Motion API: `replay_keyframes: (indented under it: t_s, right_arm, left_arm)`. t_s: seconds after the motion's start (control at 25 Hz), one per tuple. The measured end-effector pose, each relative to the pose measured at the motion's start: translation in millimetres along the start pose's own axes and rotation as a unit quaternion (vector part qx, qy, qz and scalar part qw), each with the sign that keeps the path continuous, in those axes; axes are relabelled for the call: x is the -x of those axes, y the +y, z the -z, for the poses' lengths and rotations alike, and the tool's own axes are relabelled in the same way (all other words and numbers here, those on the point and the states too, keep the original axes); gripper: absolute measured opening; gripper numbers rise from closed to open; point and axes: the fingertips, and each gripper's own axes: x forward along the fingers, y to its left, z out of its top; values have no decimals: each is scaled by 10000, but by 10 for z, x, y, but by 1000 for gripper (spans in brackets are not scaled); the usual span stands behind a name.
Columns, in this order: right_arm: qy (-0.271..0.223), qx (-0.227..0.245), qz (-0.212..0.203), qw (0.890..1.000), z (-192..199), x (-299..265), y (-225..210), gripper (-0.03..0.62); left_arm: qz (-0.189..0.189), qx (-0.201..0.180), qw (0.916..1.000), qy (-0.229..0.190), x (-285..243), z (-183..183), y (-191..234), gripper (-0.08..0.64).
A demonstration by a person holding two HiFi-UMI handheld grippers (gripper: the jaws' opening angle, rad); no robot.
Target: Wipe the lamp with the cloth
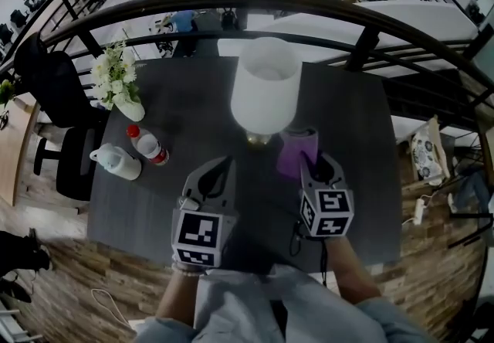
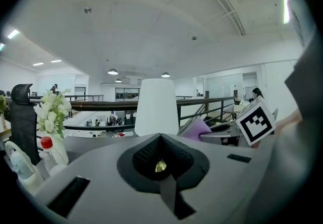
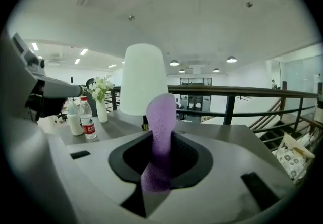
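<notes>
Table: we see a dark table with a black railing running past its far edge.
Lamp: the lamp stands upright about midway between the left and right edges, nearer the far edge than the near one. It has a white shade, and a brass-coloured foot shows below it.
Cloth: the purple cloth is just right of the lamp's foot. It rises out of the right gripper's jaws in a soft upright fold. In the right gripper view its top overlaps the shade's lower rim. We cannot tell whether it touches the lamp.
Right gripper: the right gripper is over the near right part of the table with its jaws pinched on the cloth. Its marker cube faces up.
Left gripper: the left gripper has its jaws together with nothing between them. It points at the lamp's foot with its tips short of it. A sliver of brass shows through the slit.
Spacing: we note the two grippers side by side near the near edge, apart from each other.
Left edge: a water bottle with a red cap and a white bottle lie close together.
Far left corner: white flowers stand in a white vase.
Off the table: a black chair stands past the left edge.
</notes>
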Motion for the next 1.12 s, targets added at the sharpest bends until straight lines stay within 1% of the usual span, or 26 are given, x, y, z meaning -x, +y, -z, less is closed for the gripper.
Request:
replay_keyframes:
  t_s: [0.16,0.52,0.56,0.68,0.76,1.12]
  right_arm:
    - [-242,84,-112,9996,-250,187,71,95]
    - [-671,170,-208,9974,-578,477,155,95]
    - [-721,229,-210,9969,-618,496,173,95]
    - [-899,639,-144,9938,-747,541,221,95]
    - [-995,828,-107,9915,-803,562,240,94]
    - [-926,746,-26,9929,-778,603,219,94]
  left_arm:
    - [-12,0,10000,-69,22,-84,-33,9]
    - [-88,15,9998,-197,126,-217,-48,9]
    - [-82,10,9998,-206,132,-228,-53,9]
    - [-50,-4,9997,-249,131,-270,-76,9]
    - [-12,-10,9996,-278,124,-296,-99,9]
    - [102,-26,9994,-324,108,-335,-169,9]
